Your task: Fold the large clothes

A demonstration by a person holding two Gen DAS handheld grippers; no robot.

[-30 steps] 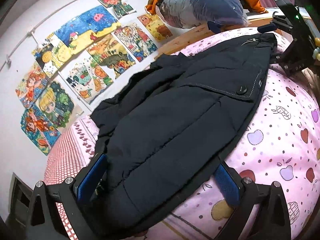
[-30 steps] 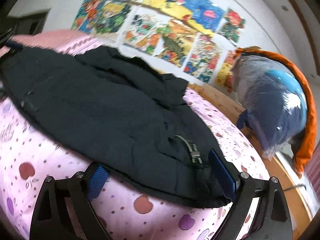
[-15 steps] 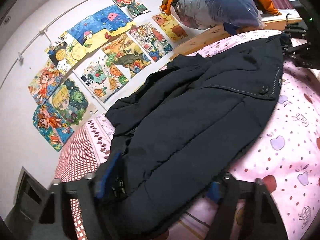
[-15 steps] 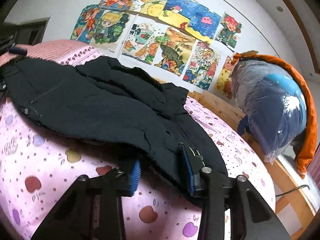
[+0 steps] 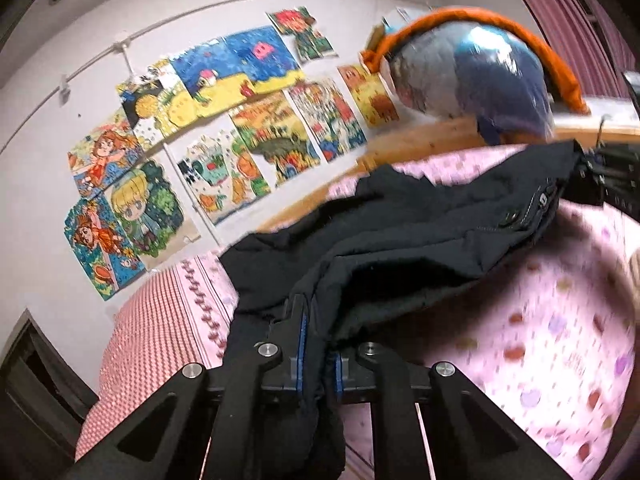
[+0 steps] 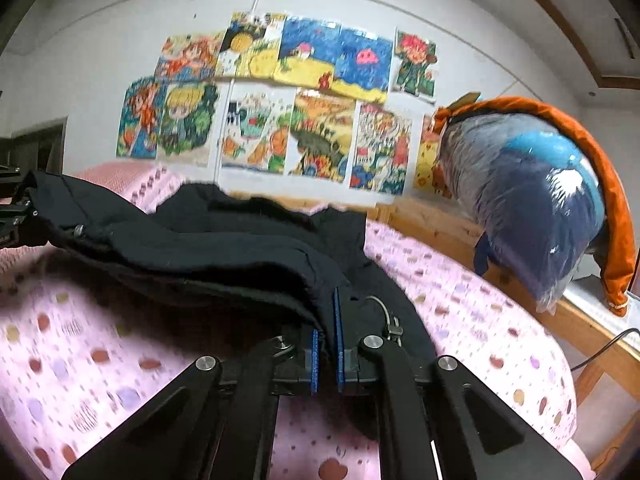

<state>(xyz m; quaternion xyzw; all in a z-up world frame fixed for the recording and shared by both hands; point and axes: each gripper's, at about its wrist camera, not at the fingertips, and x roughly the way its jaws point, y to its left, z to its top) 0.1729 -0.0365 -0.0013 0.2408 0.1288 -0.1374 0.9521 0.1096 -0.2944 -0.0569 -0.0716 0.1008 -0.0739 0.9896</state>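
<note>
A large black padded jacket (image 5: pixel 404 236) lies across a bed with a pink patterned sheet (image 5: pixel 560 320). My left gripper (image 5: pixel 318 344) is shut on the jacket's near edge at one end and holds it raised off the sheet. My right gripper (image 6: pixel 325 332) is shut on the jacket (image 6: pixel 224 248) at its other end, next to a grey cord toggle (image 6: pixel 390 320). The near edge hangs lifted between the two grippers. The right gripper also shows at the far right of the left wrist view (image 5: pixel 608 184).
A bulging plastic bag of bedding with an orange cover (image 6: pixel 536 200) sits on the wooden bed frame (image 6: pixel 440 220). Colourful drawings (image 6: pixel 280 100) cover the white wall behind. A red checked pillow (image 5: pixel 148 340) lies at the bed's left end.
Both grippers went from open around the jacket's edge to shut on it. The near edge has lifted off the sheet, and both views have risen and tilted up.
</note>
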